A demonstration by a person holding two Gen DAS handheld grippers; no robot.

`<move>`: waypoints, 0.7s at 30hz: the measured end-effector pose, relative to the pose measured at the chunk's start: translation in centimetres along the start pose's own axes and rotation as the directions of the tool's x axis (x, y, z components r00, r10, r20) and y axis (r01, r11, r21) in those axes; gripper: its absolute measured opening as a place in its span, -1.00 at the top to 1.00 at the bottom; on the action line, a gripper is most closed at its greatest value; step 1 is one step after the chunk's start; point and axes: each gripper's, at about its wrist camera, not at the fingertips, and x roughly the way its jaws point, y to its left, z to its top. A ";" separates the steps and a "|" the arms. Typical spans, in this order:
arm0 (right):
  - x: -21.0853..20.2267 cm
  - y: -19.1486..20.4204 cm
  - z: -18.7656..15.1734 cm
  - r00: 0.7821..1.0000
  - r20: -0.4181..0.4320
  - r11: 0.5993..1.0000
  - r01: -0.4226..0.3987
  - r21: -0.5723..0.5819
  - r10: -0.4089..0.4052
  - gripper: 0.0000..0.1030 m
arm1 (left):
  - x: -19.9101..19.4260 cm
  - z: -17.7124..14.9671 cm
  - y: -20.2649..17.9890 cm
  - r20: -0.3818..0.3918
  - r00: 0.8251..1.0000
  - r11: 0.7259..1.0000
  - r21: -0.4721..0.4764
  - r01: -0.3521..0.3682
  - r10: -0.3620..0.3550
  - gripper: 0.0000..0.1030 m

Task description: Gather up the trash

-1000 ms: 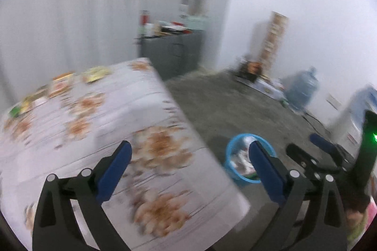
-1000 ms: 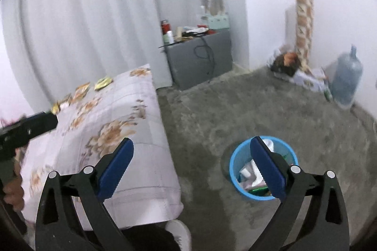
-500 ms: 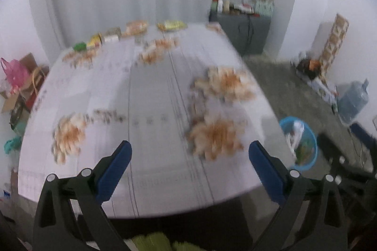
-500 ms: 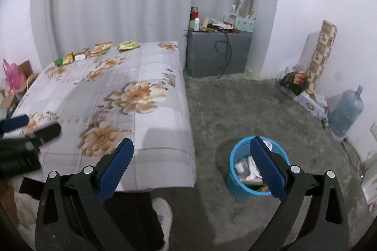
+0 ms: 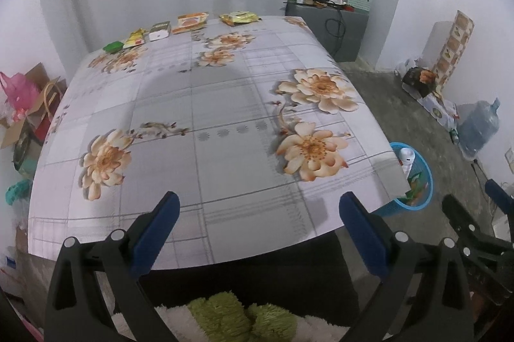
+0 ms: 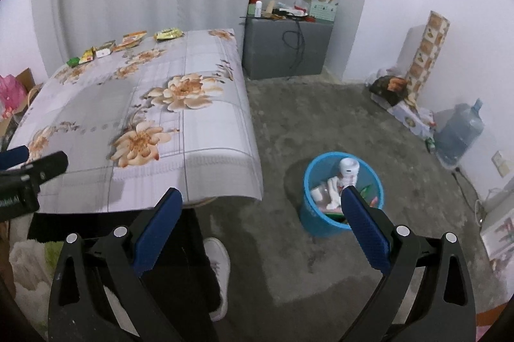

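Several snack wrappers and small boxes lie in a row at the far edge of the flowered table [image 5: 225,104]: a yellow packet [image 5: 239,17], an orange packet [image 5: 189,21], a white box [image 5: 159,31], a yellow-red wrapper [image 5: 135,39] and a green piece [image 5: 113,46]. They also show in the right wrist view [image 6: 128,41]. A blue trash basket [image 6: 342,191] with trash in it stands on the floor right of the table; it also shows in the left wrist view [image 5: 414,178]. My left gripper [image 5: 258,207] is open and empty above the near table edge. My right gripper [image 6: 260,207] is open and empty above the floor near the basket.
A grey cabinet [image 6: 286,49] with bottles stands at the back wall. A water jug [image 6: 459,133] and boxes [image 6: 404,107] line the right wall. Bags and cardboard [image 5: 25,107] sit left of the table. The person's legs and white shoe [image 6: 218,271] are below.
My left gripper has swung left from the basket side to face the table squarely. My right gripper has turned so the table and basket both show. Both stay open.
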 end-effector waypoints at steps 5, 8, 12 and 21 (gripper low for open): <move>-0.8 0.1 -0.1 1.000 0.015 1.000 0.021 -0.007 -0.021 -0.84 | -0.5 -0.2 1.3 0.006 1.000 0.999 -0.030 -0.016 0.016 -0.89; -1.0 0.1 -0.1 1.000 0.018 1.000 0.023 0.000 -0.023 -0.84 | -0.9 -0.4 2.1 0.014 1.000 0.998 -0.054 -0.027 0.028 -0.89; -1.2 0.3 -0.1 0.999 0.026 0.999 0.032 -0.010 -0.031 -0.84 | -1.3 -0.5 2.8 0.025 0.999 0.996 -0.077 -0.040 0.042 -0.89; -1.4 0.4 0.0 0.999 0.029 0.999 0.033 -0.007 -0.033 -0.84 | -2.1 -0.6 4.0 0.047 0.995 0.990 -0.114 -0.078 0.083 -0.89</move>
